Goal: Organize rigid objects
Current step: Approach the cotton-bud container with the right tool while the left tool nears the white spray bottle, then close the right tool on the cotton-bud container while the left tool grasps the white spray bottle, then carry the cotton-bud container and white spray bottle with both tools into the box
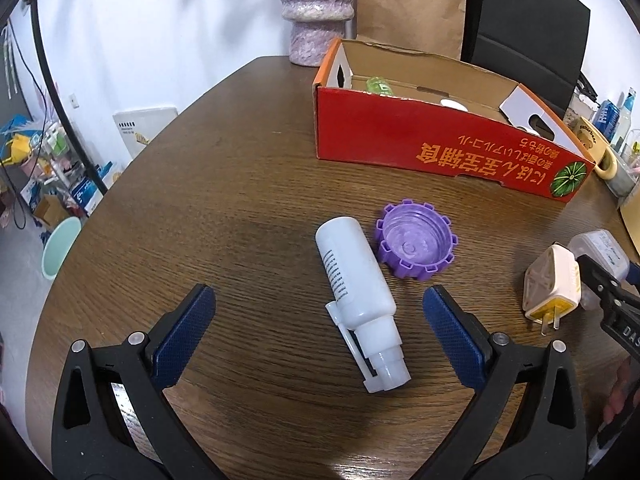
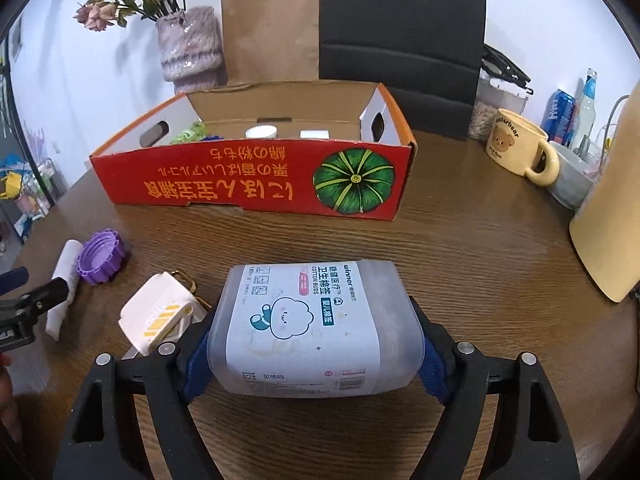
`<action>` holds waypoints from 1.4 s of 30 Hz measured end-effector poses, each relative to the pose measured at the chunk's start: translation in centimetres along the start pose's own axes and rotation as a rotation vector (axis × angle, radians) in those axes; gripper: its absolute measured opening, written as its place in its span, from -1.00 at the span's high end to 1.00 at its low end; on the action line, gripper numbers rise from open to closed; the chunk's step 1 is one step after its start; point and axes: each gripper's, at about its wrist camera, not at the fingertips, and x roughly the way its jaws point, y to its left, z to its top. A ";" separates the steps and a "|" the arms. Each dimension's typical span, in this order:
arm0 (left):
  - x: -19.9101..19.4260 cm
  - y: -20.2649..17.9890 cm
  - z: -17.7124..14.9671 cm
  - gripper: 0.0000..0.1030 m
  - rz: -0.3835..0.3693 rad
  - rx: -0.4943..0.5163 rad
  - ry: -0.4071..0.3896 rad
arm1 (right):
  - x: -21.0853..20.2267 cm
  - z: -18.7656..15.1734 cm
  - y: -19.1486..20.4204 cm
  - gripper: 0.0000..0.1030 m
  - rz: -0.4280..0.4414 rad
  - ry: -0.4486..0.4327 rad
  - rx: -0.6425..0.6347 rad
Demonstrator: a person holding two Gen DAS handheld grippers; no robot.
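Now the right gripper (image 2: 316, 344) is closed on a cotton bud box (image 2: 316, 328), its blue pads pressed against the two long sides, low in the centre of the right wrist frame. That box looks like stiff, frosted plastic with a paper label; probably light and a little slick, so gripping across the flat sides near the middle seems sound.

Lower centre in the left wrist frame, the left gripper (image 1: 320, 320) stands wide open with nothing held, straddling a white plastic bottle (image 1: 356, 280) lying on the wooden table (image 1: 240, 200). This bottle should be light and rigid but apt to roll; the round body between cap and base is the likely hold. Just beside it, to the right, sits a purple ridged lid (image 1: 416, 242), open side up, and further right a white plug adapter (image 1: 552, 288).

Across the upper frame lies a red cardboard box (image 2: 256, 184), already holding something green, a round white piece and a small white block.
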 end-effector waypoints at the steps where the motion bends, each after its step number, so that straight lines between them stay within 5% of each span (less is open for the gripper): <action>1: 0.1 0.0 0.0 -0.96 0.004 -0.002 0.002 | -0.2 0.0 0.1 -0.66 -0.002 -0.008 -0.003; 6: 0.8 -0.1 0.0 -0.64 0.008 -0.007 0.024 | -0.9 -0.2 0.7 -0.66 -0.008 -0.038 -0.016; 14: 1.6 -0.3 0.6 -0.43 0.001 -0.016 0.019 | -1.4 -0.4 1.2 -0.66 -0.018 -0.057 -0.027; 20: 1.9 -0.9 0.5 -0.02 -0.016 0.013 0.018 | -1.6 -0.5 1.3 -0.66 -0.020 -0.059 -0.022; 24: 1.6 -1.1 0.4 0.52 -0.035 0.029 0.006 | -1.8 -0.6 1.5 -0.66 -0.022 -0.063 -0.022; 42: -0.3 -1.6 0.3 0.54 -0.030 0.071 -0.060 | -3.4 -1.0 2.0 -0.66 -0.029 -0.116 -0.012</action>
